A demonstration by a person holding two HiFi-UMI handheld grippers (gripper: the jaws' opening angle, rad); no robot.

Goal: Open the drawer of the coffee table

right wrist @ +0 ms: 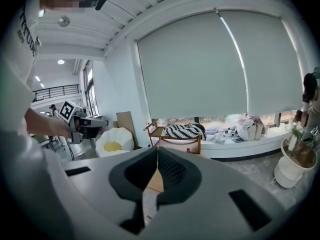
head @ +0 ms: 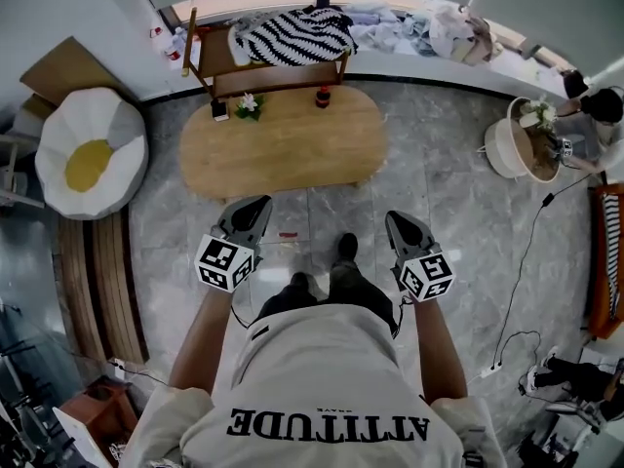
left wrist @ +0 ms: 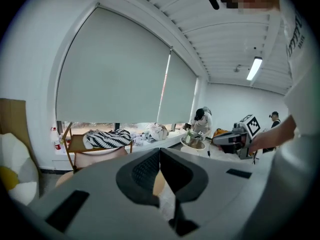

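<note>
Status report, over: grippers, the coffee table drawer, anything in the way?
Left gripper and right gripper shut, empty, short of the coffee table. Drawer not in view. Small red scrap on the floor ahead.

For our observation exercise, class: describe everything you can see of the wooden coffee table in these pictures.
The coffee table has a long top with rounded ends, in light wood with visible grain, level on the grey tiled floor ahead of the person. At its far edge sit a small flowering plant, a dark boxy item and a red bottle. No drawer shows from above. The left gripper and right gripper are short of it.
</note>
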